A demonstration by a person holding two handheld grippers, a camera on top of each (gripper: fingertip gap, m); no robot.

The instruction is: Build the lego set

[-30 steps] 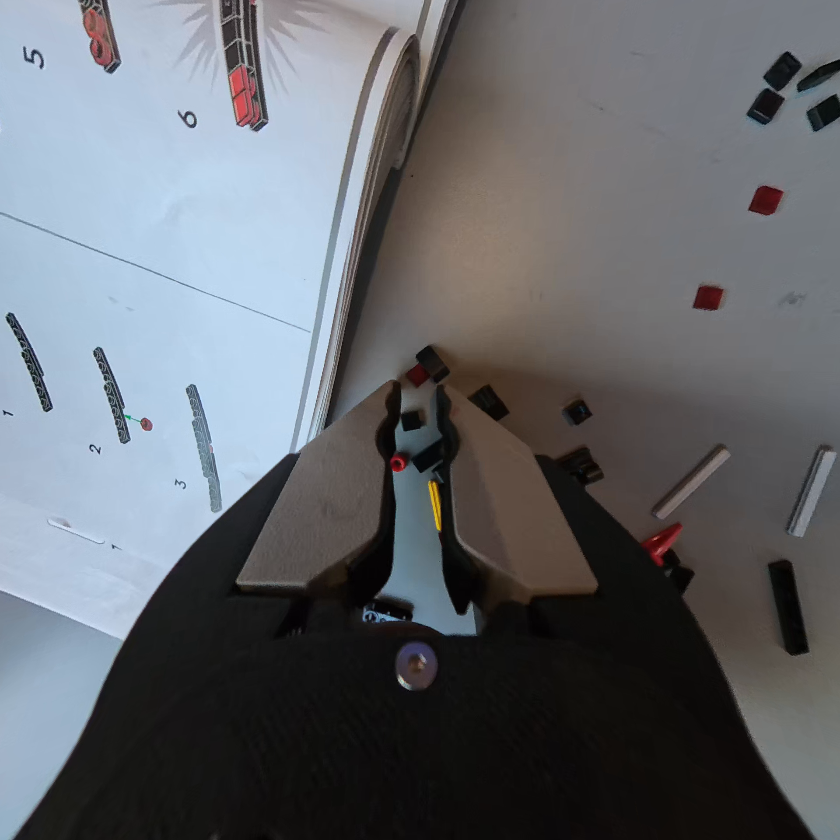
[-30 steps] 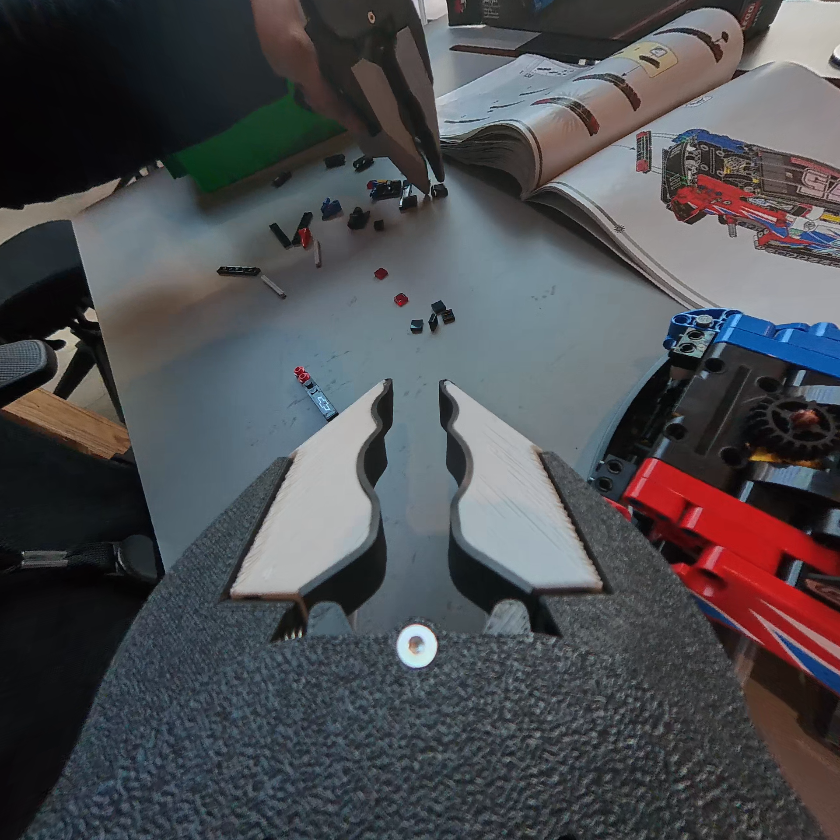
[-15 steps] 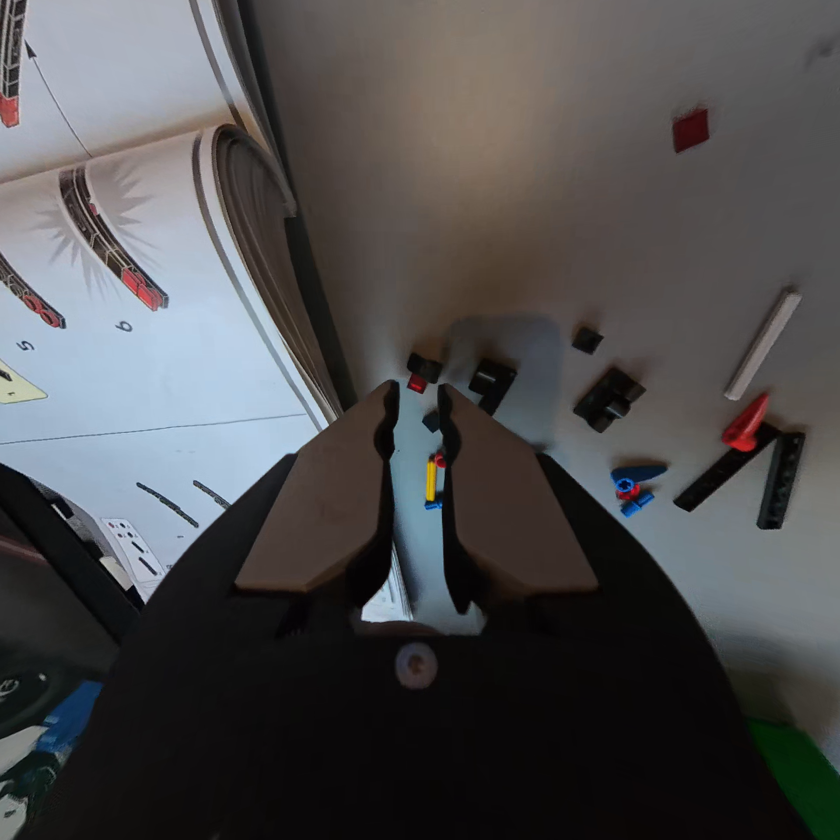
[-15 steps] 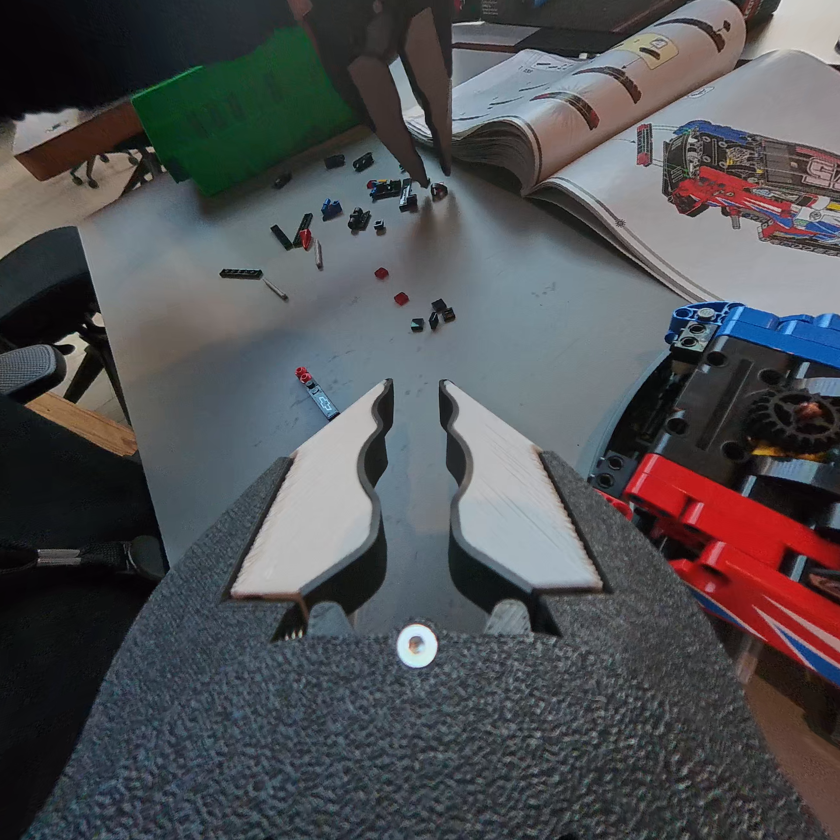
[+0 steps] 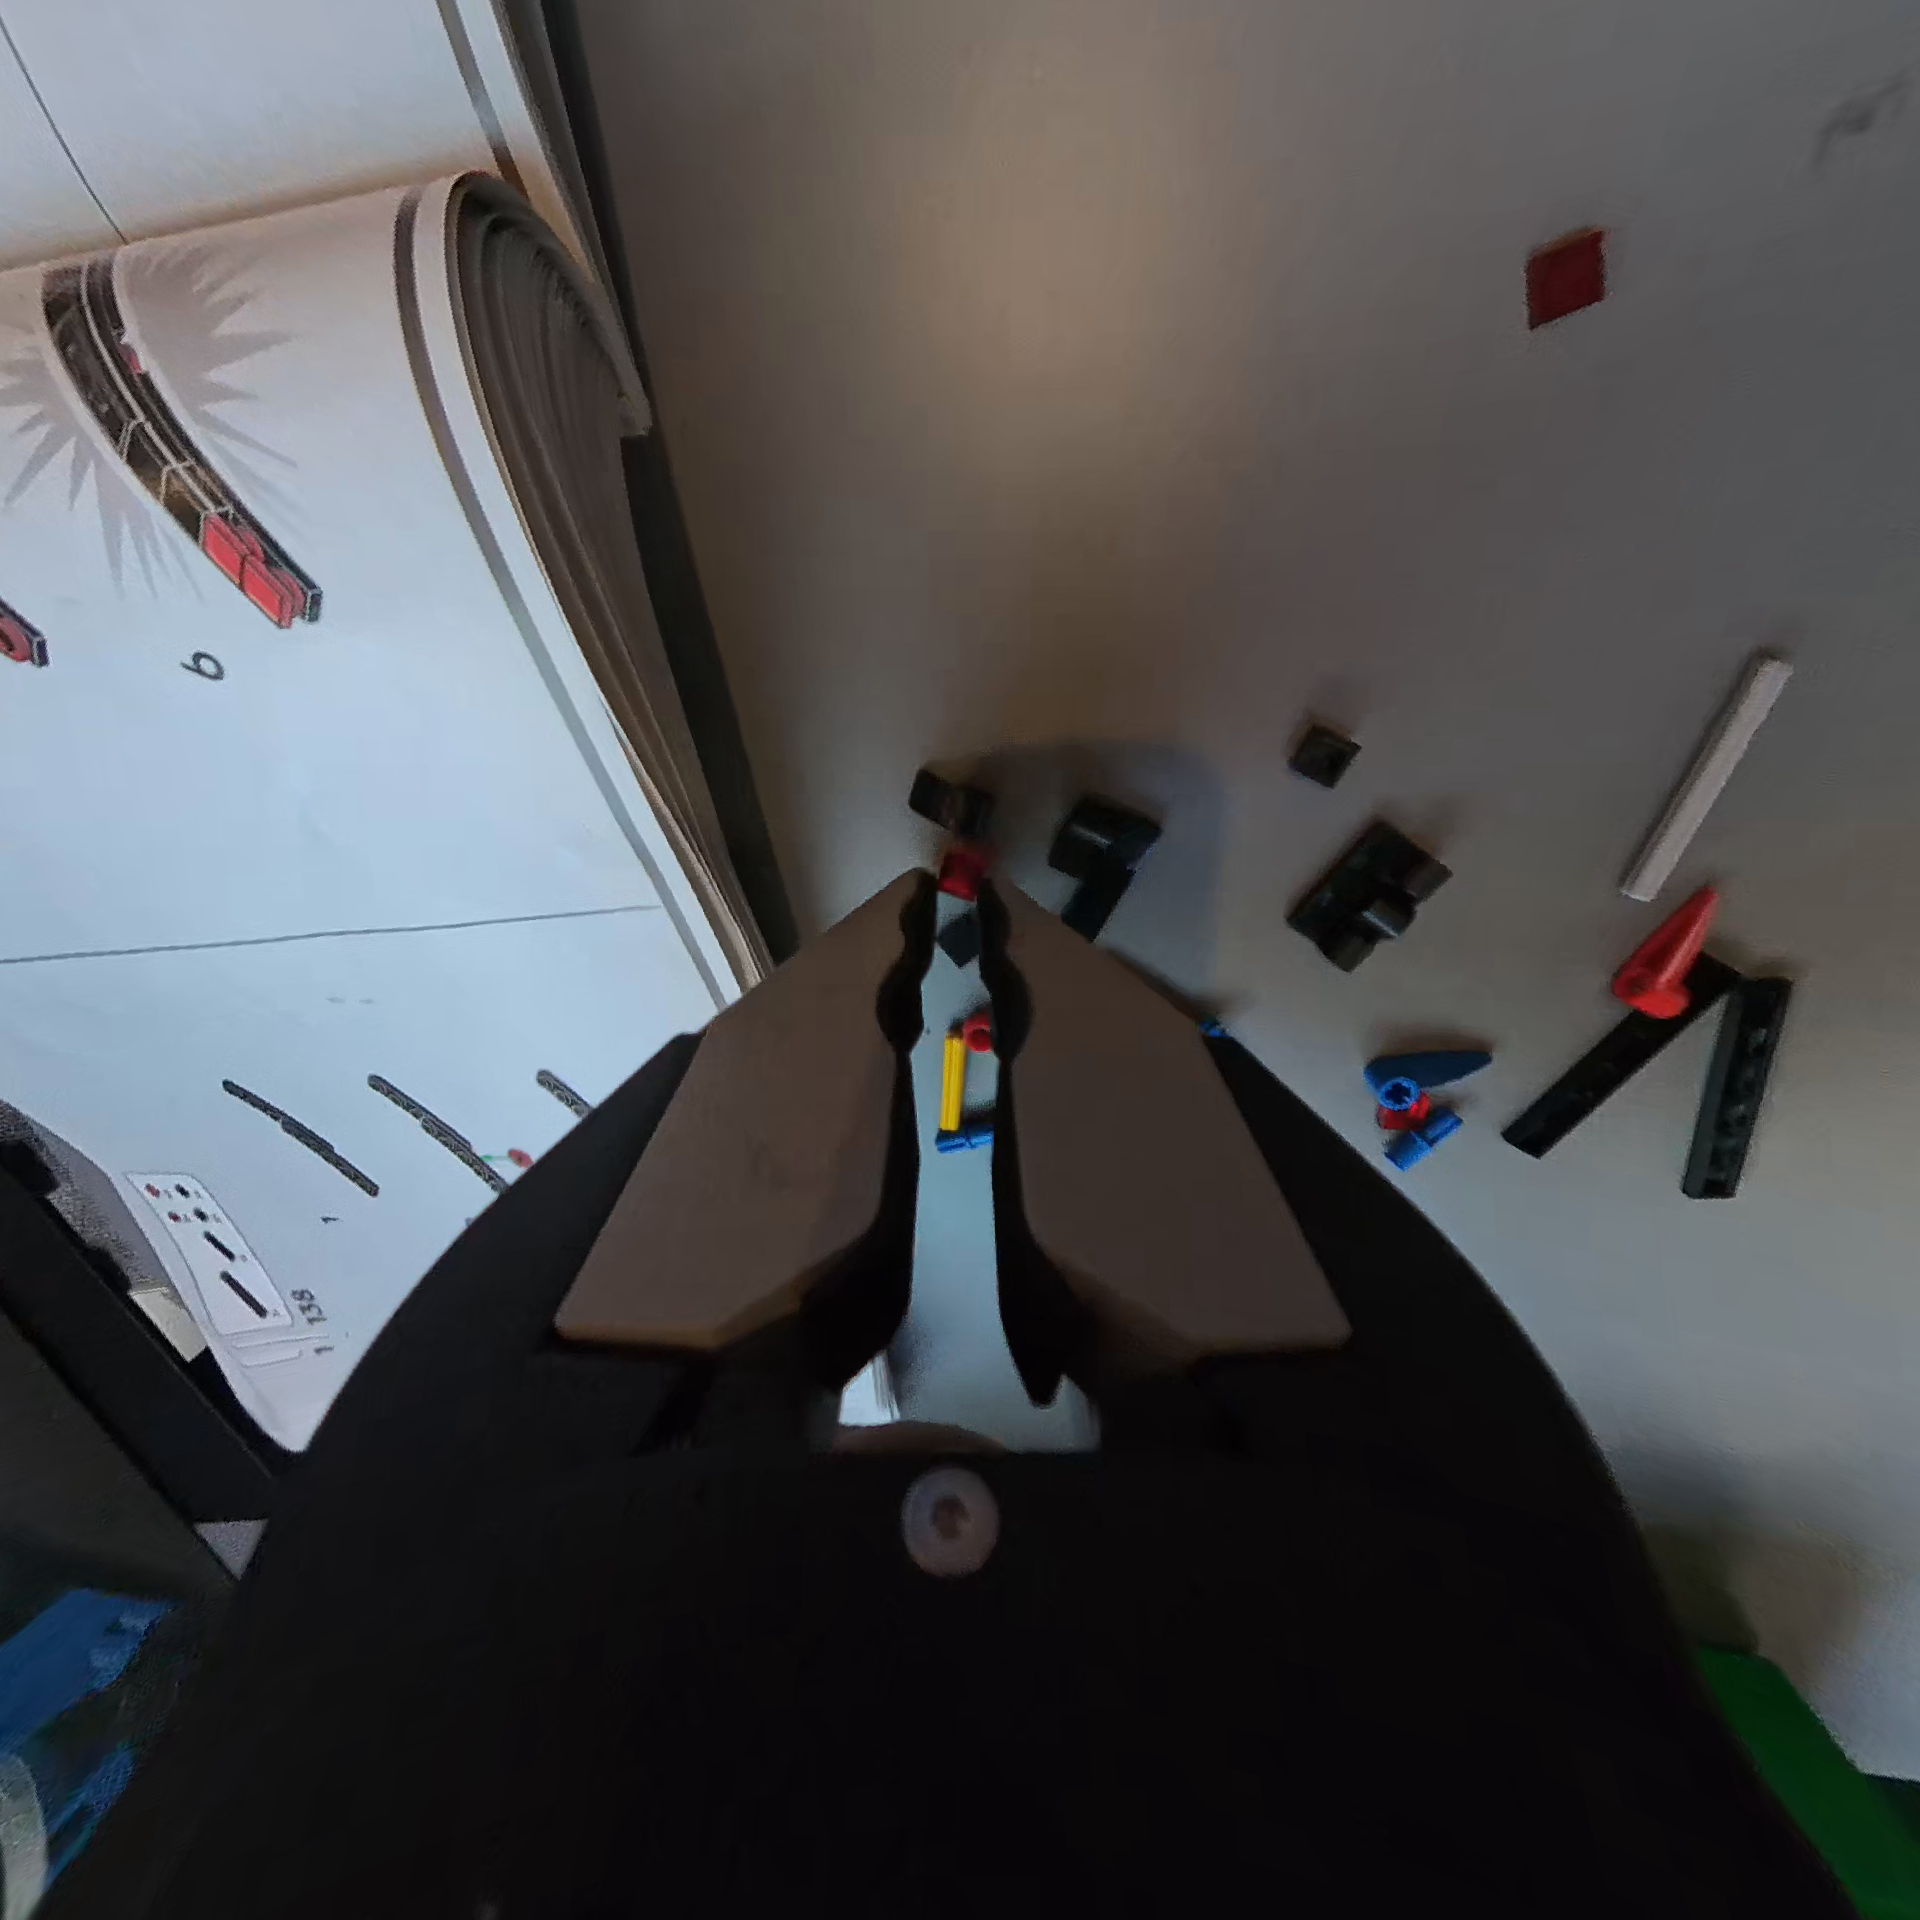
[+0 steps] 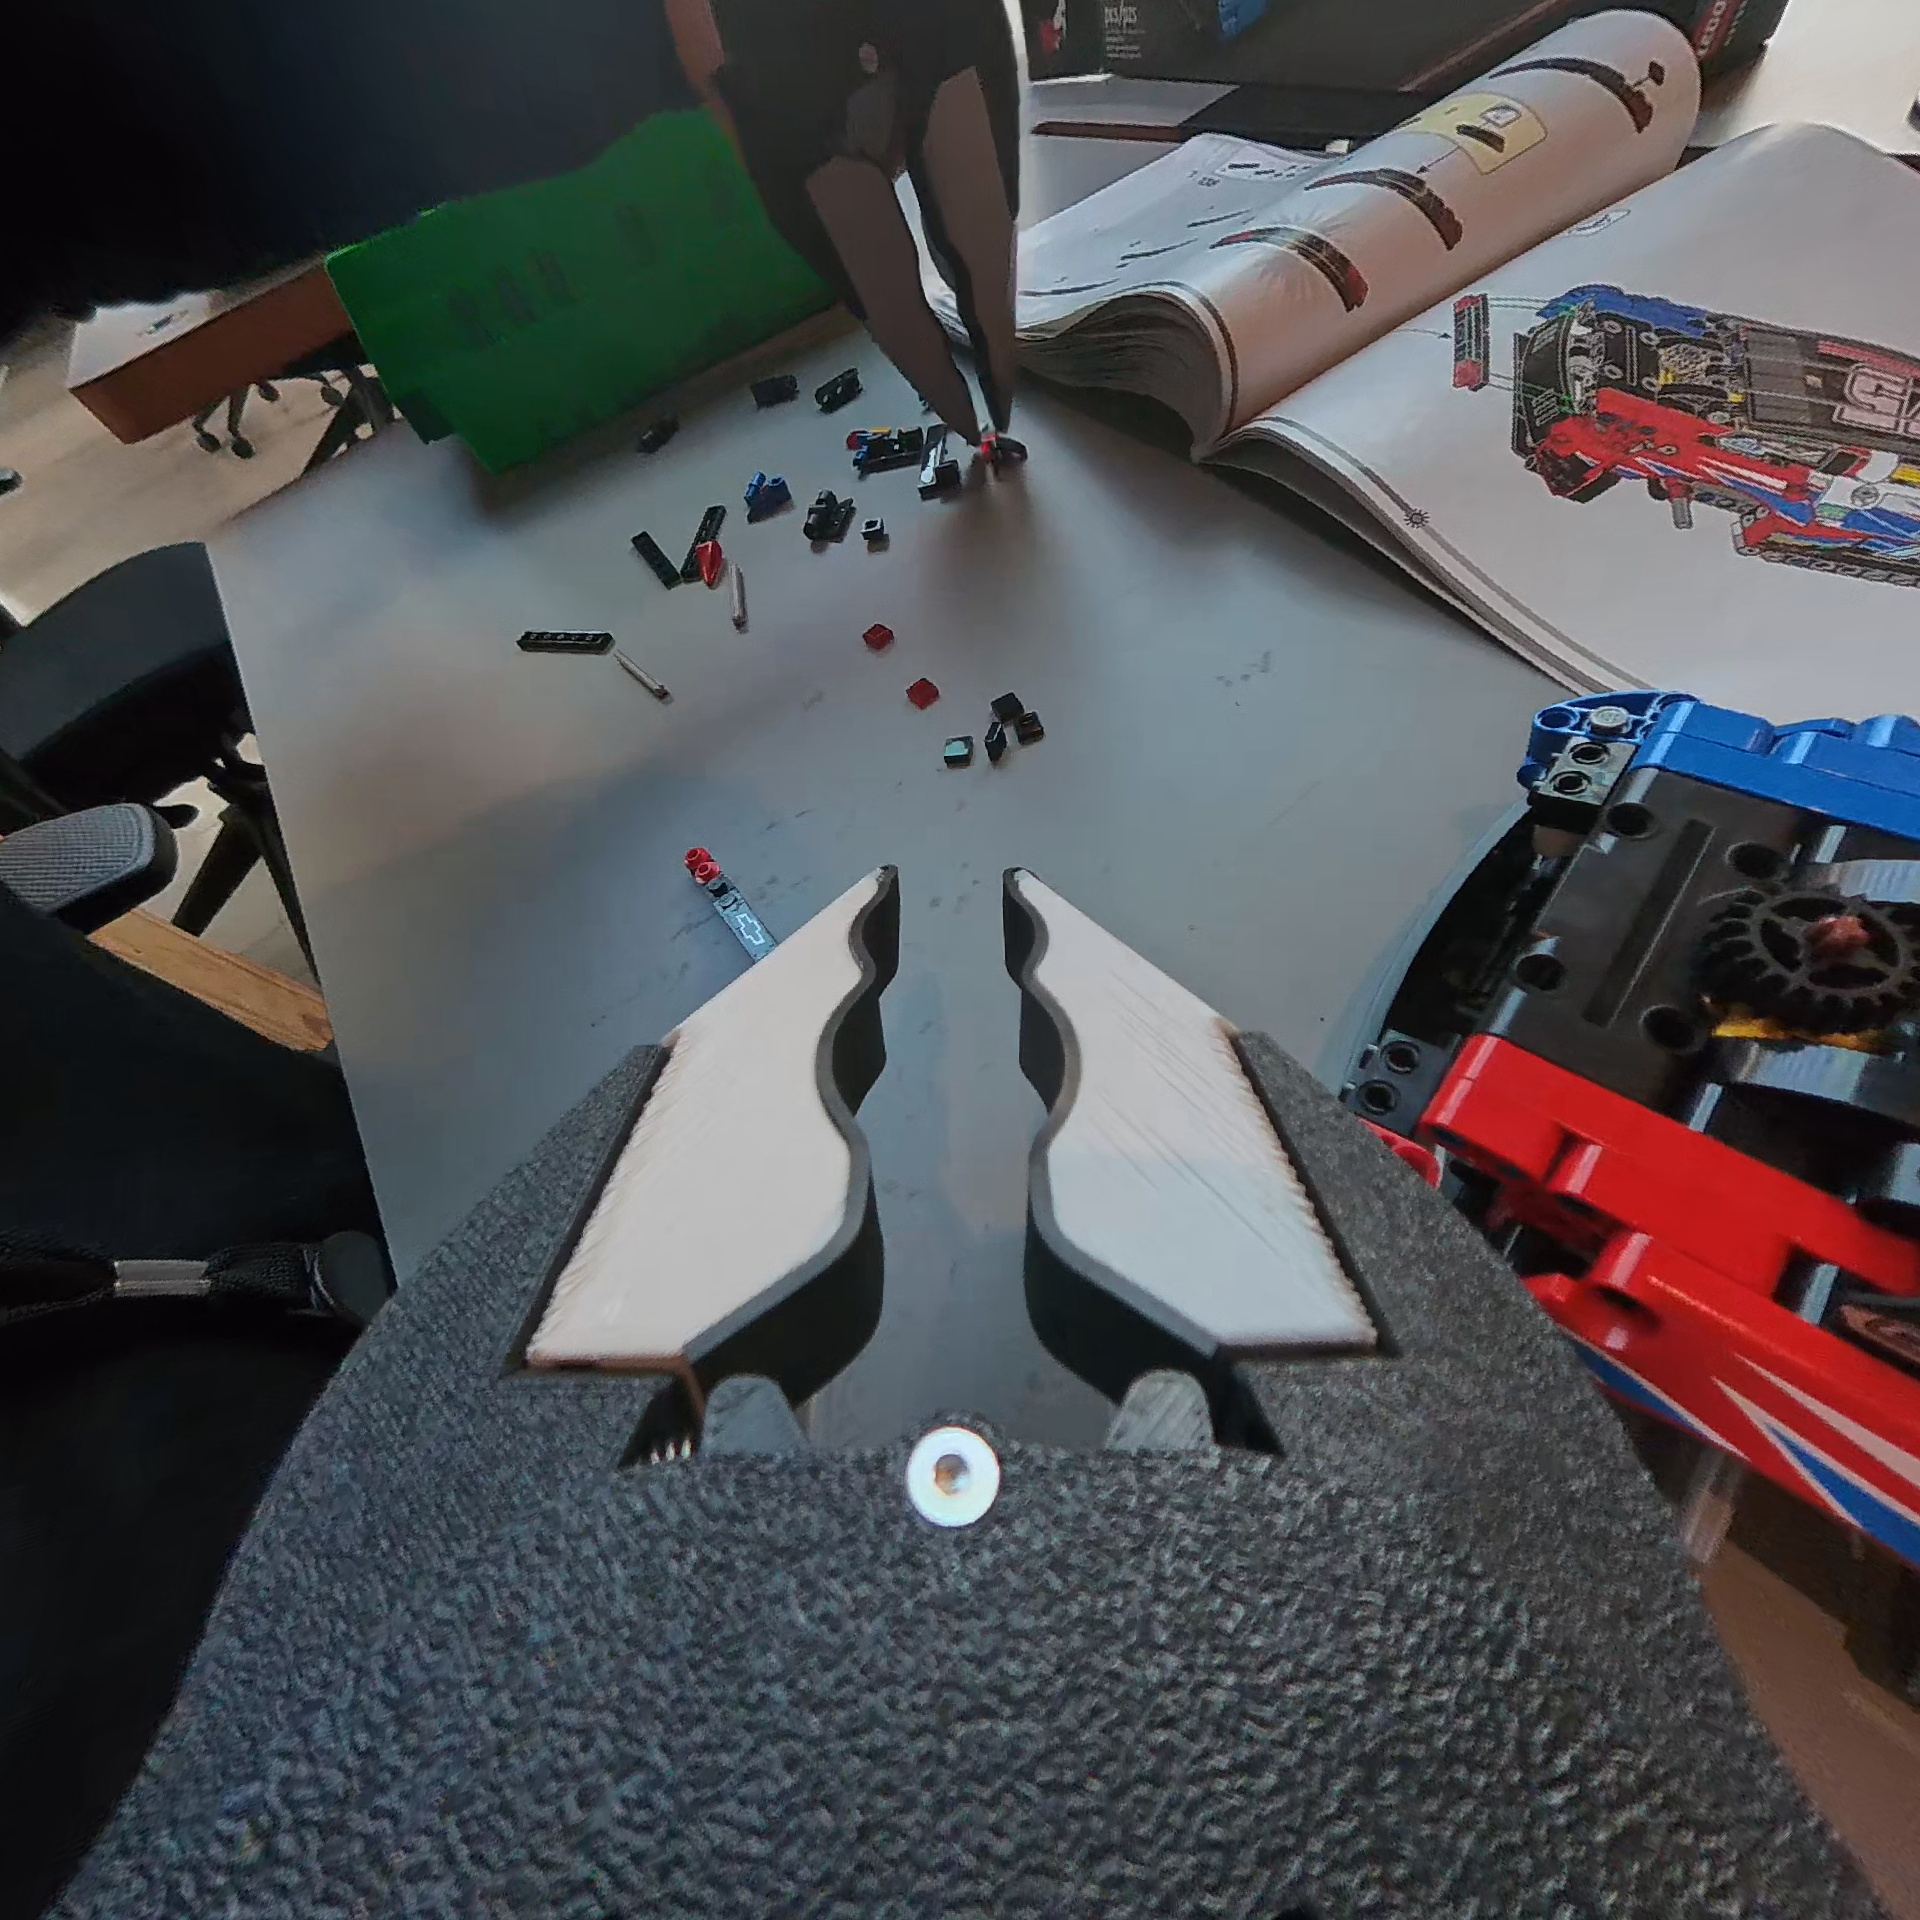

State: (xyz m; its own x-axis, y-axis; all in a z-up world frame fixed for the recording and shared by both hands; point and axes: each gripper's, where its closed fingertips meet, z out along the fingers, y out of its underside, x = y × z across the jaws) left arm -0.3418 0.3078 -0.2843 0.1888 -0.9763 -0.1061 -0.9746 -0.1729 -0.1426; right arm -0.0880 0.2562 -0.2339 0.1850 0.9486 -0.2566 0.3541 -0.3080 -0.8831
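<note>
Two grippers over a grey table [image 6: 1195, 665], one picking small parts, one waiting.

Largest is the open instruction book [image 6: 1558, 343], propped at the far edge, probably for reading while building; the part-built red, blue and black car [image 6: 1704, 1039] sits at the right, beside the right gripper [image 6: 951, 883], whose fingers hang spread and empty above bare table, likely ready to receive a piece. Loose parts lie scattered near the book. There the left gripper [image 5: 956, 904] points down, its tips narrowed to a slim gap at a small red piece [image 5: 961, 871] touching a black stud piece [image 5: 948, 798]; whether it already pinches the red piece I cannot tell.
</note>
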